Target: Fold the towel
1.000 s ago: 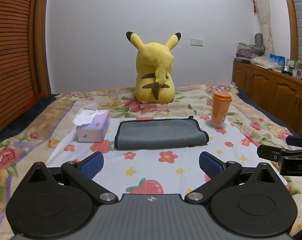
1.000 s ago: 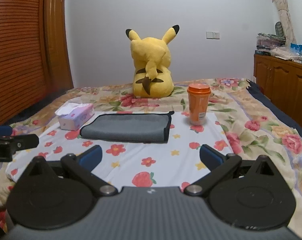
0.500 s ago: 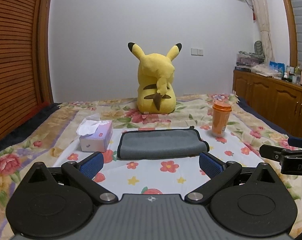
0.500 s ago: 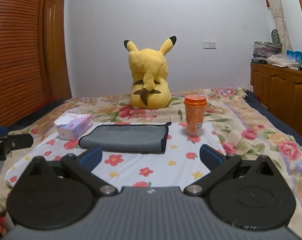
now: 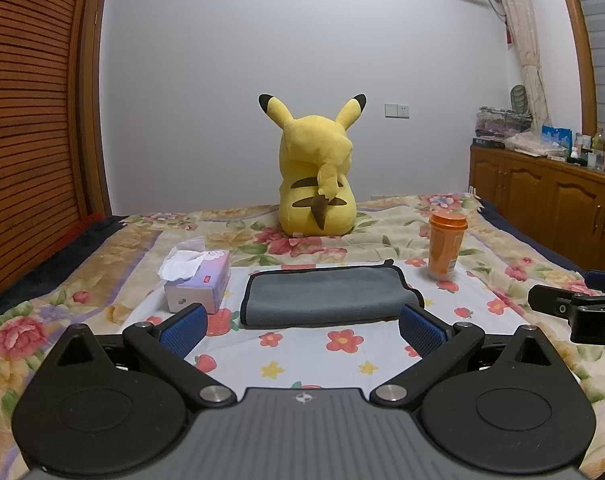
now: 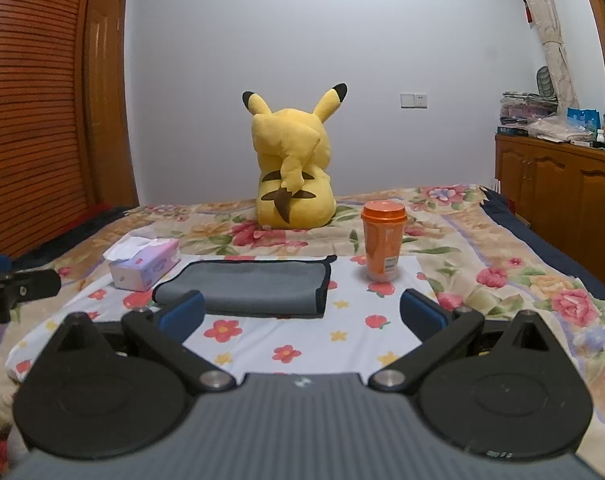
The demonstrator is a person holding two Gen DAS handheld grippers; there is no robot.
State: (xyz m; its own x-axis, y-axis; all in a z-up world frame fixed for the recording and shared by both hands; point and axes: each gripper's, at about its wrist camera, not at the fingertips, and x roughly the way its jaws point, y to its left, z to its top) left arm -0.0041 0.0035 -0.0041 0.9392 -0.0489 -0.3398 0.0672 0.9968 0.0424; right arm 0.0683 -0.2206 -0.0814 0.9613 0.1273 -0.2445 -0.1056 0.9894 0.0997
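Note:
A grey towel with black edging (image 5: 326, 296) lies folded flat on the white flowered sheet (image 5: 314, 352) of a bed; it also shows in the right wrist view (image 6: 254, 288). My left gripper (image 5: 302, 330) is open and empty, held back from the towel's near edge. My right gripper (image 6: 302, 314) is open and empty, also short of the towel, to its right. Each gripper's side shows at the edge of the other's view.
A tissue box (image 5: 198, 284) stands left of the towel and an orange lidded cup (image 5: 446, 246) right of it. A yellow Pikachu plush (image 5: 316, 176) sits behind. A wooden cabinet (image 5: 550, 208) runs along the right wall, slatted wooden doors (image 5: 26, 140) along the left.
Both grippers have tilted upward and drawn back a little, so the towel sits lower in both views. Both stay open. The towel has not moved.

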